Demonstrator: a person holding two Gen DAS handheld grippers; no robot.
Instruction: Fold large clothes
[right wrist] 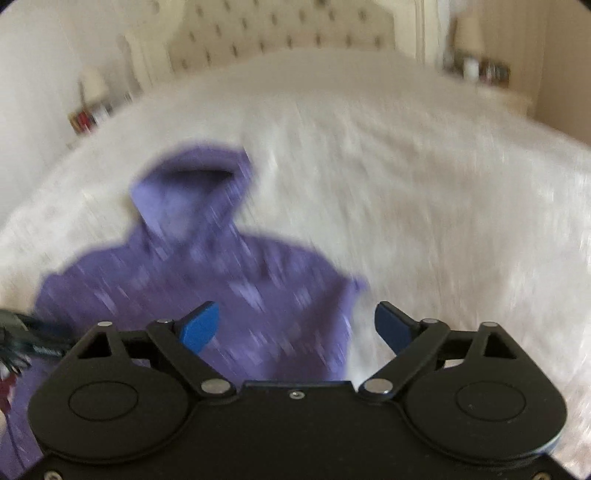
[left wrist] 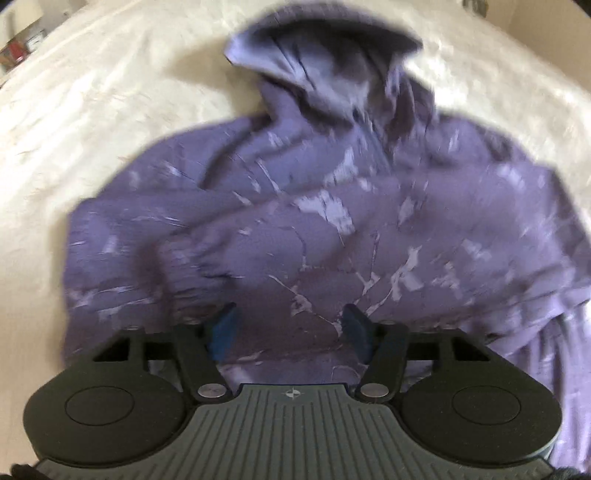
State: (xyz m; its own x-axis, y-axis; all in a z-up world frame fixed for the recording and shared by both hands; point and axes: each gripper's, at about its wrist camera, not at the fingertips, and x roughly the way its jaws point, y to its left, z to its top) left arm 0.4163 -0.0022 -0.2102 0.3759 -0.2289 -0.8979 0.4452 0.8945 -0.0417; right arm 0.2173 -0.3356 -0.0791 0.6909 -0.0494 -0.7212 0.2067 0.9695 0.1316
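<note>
A purple tie-dye hoodie (left wrist: 314, 221) lies on a white bed cover, hood at the far end, with its sleeves folded across the body. A ribbed cuff (left wrist: 184, 269) rests on the left part of the body. My left gripper (left wrist: 290, 332) is open and empty just above the hoodie's lower middle. In the right wrist view the hoodie (right wrist: 207, 288) lies to the left. My right gripper (right wrist: 295, 328) is open and empty over the hoodie's right edge. Both views are blurred by motion.
The white bed cover (right wrist: 443, 221) spreads to the right and far side. A tufted headboard (right wrist: 280, 33) stands at the back. Nightstands with small items stand at the left (right wrist: 92, 114) and right (right wrist: 480, 70). The other gripper's edge (right wrist: 22, 339) shows at far left.
</note>
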